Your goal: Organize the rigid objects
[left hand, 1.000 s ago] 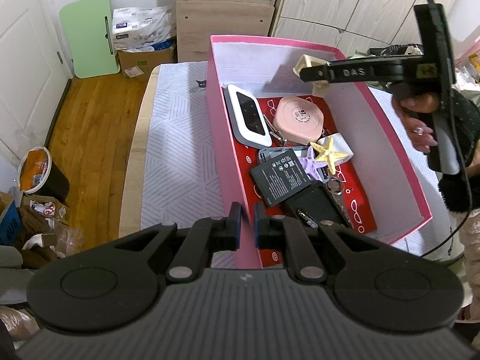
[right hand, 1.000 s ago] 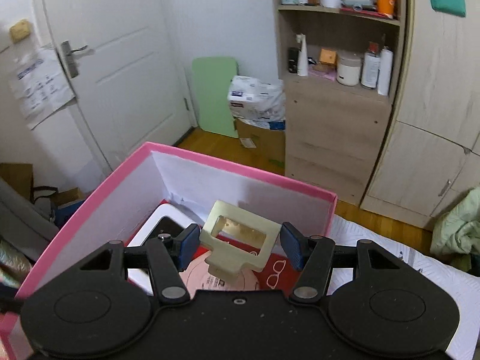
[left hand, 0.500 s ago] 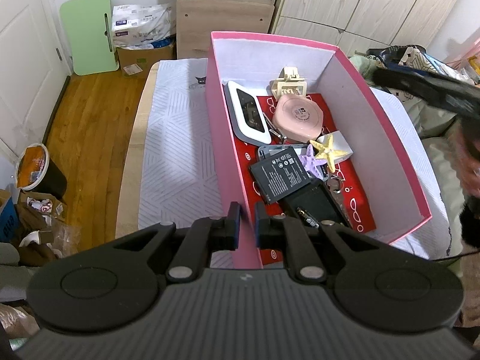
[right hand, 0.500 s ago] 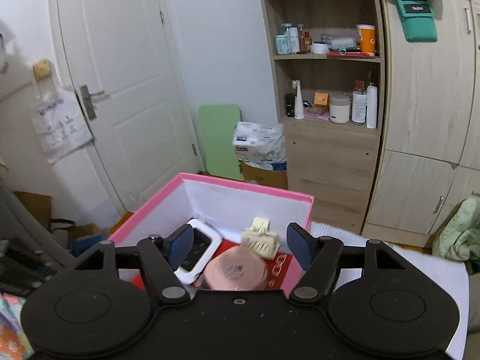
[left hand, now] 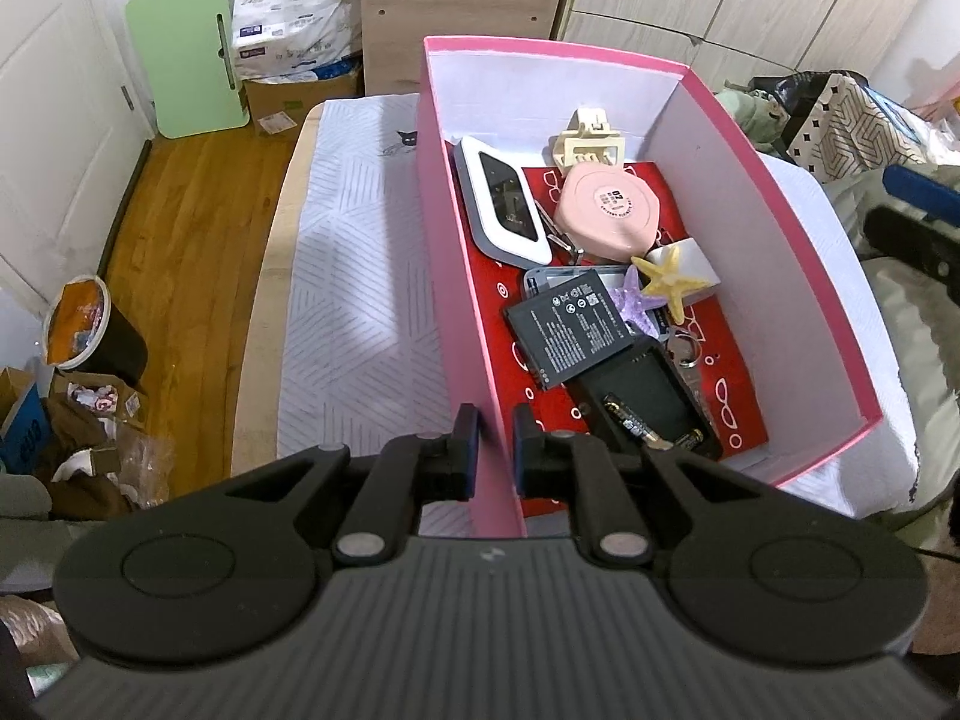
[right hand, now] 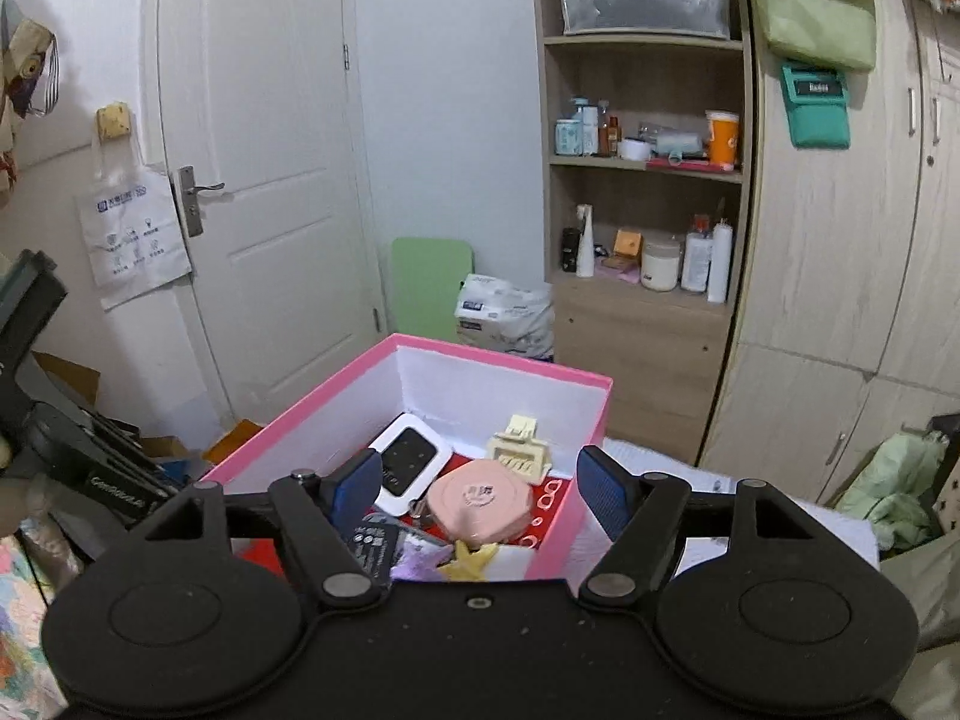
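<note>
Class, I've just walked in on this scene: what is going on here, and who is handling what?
A person with a gripper in each hand is sorting small hard objects into a pink box on a covered table. The left gripper is clamped on the box's near wall. The right gripper hovers open and empty above the box. A cream hair clip lies at the far end beside a pink round case, with a white device, a battery and a yellow starfish nearby.

one pink box (left hand: 462, 276), two starfish (left hand: 672, 279), one battery (left hand: 567, 327), one clip (left hand: 585, 141)
</note>
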Motion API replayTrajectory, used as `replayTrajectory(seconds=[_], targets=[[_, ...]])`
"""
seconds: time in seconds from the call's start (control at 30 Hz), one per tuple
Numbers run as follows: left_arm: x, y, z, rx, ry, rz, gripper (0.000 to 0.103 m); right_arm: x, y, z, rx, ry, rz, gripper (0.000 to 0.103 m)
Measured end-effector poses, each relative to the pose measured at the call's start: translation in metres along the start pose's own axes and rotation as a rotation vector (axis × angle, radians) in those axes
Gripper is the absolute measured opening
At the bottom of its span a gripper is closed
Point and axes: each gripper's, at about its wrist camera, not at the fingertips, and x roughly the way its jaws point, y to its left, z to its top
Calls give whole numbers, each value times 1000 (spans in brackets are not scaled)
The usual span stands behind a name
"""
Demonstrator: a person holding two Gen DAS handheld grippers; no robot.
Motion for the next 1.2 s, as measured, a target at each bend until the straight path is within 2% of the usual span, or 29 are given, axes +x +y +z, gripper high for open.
replayTrajectory(seconds=[0.03, 0.1, 0.2, 0.3, 0.37, 0.5, 0.57, 0.7, 0.77, 0.83, 1.0, 1.1, 1.2], targets=[[0, 0, 0, -1, 0, 0, 11, 1, -1, -1, 8, 4, -1, 81], [0, 0, -1, -9, -4, 1, 11, 5, -3, -2, 14, 8, -10, 82], [3, 3, -2, -42, 7, 5, 17, 7, -3, -7, -1, 21, -24, 81], [5, 5, -3, -56, 6, 39, 29, -1, 0, -13, -13, 16, 26, 81], [4, 5, -5, -64, -5, 60, 42, -4, 3, -15, -6, 21, 47, 81], [-6, 5, -7, -85, -37, 76, 49, -11, 8, -18, -16, 11, 46, 82], [-13, 3, -10, -93, -57, 80, 61, -14, 8, -18, -12, 11, 57, 82], [-26, -5, -16, -85, -98, 115, 72, -22, 10, -21, -7, 1, 72, 82], [-33, -13, -19, -55, -104, 146, 83, -25, 10, -23, 2, -3, 75, 82], [-42, -21, -23, -43, -118, 170, 87, -28, 10, -23, 12, -7, 72, 82], [-62, -38, -37, -29, -176, 173, 90, -37, 7, -27, 46, -14, 50, 85], [-69, -49, -46, -31, -210, 131, 95, -42, 9, -30, 69, -13, 26, 88], [-70, -61, -55, -30, -233, 91, 96, -49, 11, -34, 97, 12, 37, 93]])
